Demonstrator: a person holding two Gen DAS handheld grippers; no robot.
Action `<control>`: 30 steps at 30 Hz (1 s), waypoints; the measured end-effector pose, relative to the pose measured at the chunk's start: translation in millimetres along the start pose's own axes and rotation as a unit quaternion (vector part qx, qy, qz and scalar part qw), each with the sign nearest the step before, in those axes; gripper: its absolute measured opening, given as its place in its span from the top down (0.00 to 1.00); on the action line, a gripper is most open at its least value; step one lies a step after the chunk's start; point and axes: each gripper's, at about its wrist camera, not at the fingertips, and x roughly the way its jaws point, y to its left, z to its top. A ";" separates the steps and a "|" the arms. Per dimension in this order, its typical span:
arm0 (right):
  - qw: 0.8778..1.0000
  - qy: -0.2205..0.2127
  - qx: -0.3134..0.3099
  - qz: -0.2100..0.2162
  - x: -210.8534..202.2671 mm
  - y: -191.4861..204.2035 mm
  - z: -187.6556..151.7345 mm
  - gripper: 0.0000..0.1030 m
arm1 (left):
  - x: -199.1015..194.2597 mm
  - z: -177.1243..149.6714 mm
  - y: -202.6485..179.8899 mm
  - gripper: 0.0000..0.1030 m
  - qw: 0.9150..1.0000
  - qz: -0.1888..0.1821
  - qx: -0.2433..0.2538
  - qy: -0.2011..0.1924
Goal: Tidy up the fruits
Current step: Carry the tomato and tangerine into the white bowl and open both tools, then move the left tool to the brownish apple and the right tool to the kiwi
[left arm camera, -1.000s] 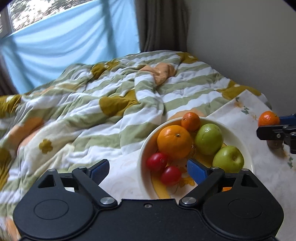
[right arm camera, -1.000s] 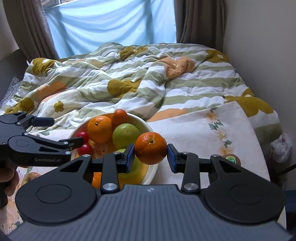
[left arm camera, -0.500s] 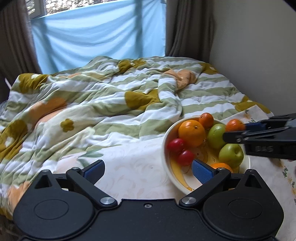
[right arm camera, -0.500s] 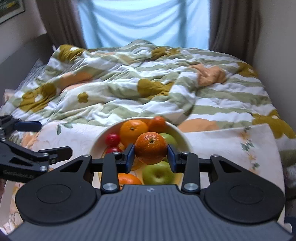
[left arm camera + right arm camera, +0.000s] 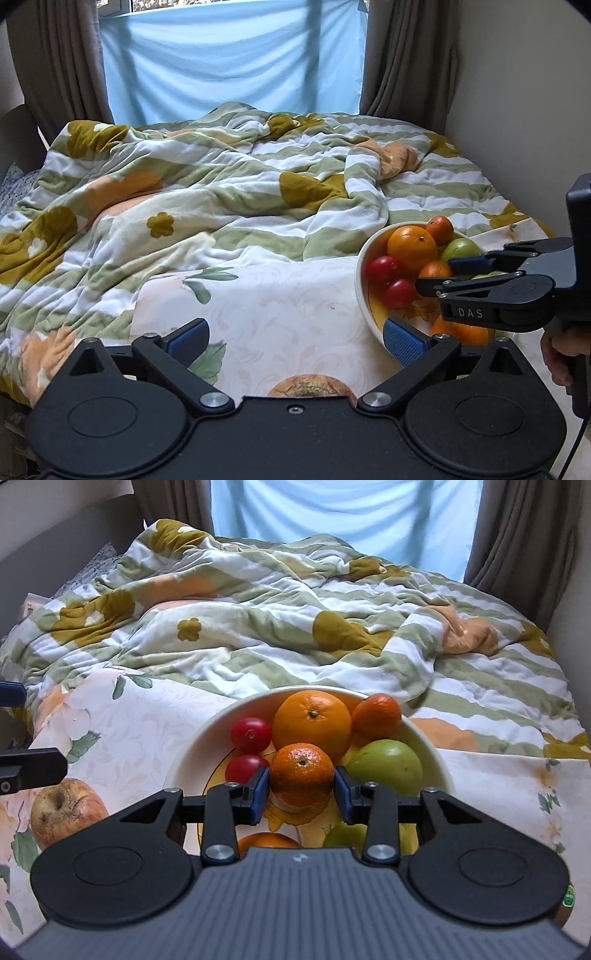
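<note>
Right gripper (image 5: 301,788) had its jaws clamped on a small mandarin (image 5: 301,773), blue pads pressing both sides. It was held over the white bowl (image 5: 192,755), just above the yellow-patterned bottom (can't tell whether it touched the bowl or the fruit around it).

In the bowl: a big orange (image 5: 312,720) at the back, a second small mandarin (image 5: 376,716) to its right, a green apple (image 5: 386,766) on the right side, two red fruits (image 5: 251,734) on the left, one behind the other. Another orange (image 5: 267,840) and something green at the near edge were mostly hidden by the gripper body.

Left gripper (image 5: 293,338) had its jaws wide apart, nothing between them; they had just been opening. It hung over the floral cloth (image 5: 280,306) on the bed, to the left of the bowl (image 5: 360,266), with the right blue pad near the bowl's rim. In the left wrist view the right gripper (image 5: 436,275) reached in from the right over the bowl, with a hand (image 5: 561,354) on its handle.

A blotchy reddish apple (image 5: 66,810) lay on the cloth left of the bowl, apart from it (its top just showed in the left view under the gripper). A rumpled striped quilt (image 5: 221,192) covered the bed behind, blue curtain (image 5: 229,62) at the window.
</note>
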 end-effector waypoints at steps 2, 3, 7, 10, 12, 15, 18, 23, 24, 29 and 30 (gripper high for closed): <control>1.000 -0.012 -0.006 0.000 -1.7 3.0 -1.4 0.37 | -0.3 -2.6 0.7 0.01 1.000 0.002 -0.002 -0.001; 1.000 -0.017 -0.010 -0.001 -3.4 4.6 -2.6 0.23 | -0.7 -3.7 0.7 0.01 1.000 0.003 -0.002 0.000; 0.998 -0.053 -0.029 -0.036 -15.4 15.7 -8.0 0.00 | -7.2 -7.5 1.2 0.01 1.000 0.010 0.000 -0.002; 0.998 -0.045 -0.033 -0.035 -19.0 20.3 -10.5 0.00 | -14.6 -8.5 2.4 0.01 1.000 0.013 -0.002 -0.006; 0.998 -0.044 -0.027 -0.035 -22.8 21.8 -11.3 0.00 | -20.9 -9.1 3.6 0.01 1.000 0.014 -0.005 -0.010; 0.998 -0.045 -0.014 -0.036 -32.3 21.6 -11.9 0.00 | -29.9 -9.7 5.4 0.01 1.000 0.013 -0.009 -0.015; 0.998 -0.048 0.000 -0.040 -44.6 21.1 -12.1 0.00 | -40.3 -10.6 7.6 0.01 1.000 0.012 -0.013 -0.023; 0.997 -0.055 0.024 -0.046 -71.5 17.5 -12.7 0.00 | -56.9 -9.6 5.1 0.01 0.999 0.013 -0.018 -0.034; 0.997 -0.057 0.030 -0.048 -77.7 16.3 -13.0 0.00 | -60.0 -9.4 4.2 0.01 0.999 0.012 -0.019 -0.037; 0.995 -0.062 0.056 -0.051 -107.8 6.7 -18.3 0.00 | -78.7 -9.6 -4.9 0.01 0.998 0.010 -0.016 -0.053; 0.995 -0.065 0.060 -0.053 -114.2 3.7 -20.0 0.00 | -82.5 -9.7 -7.1 0.01 0.998 0.012 -0.015 -0.057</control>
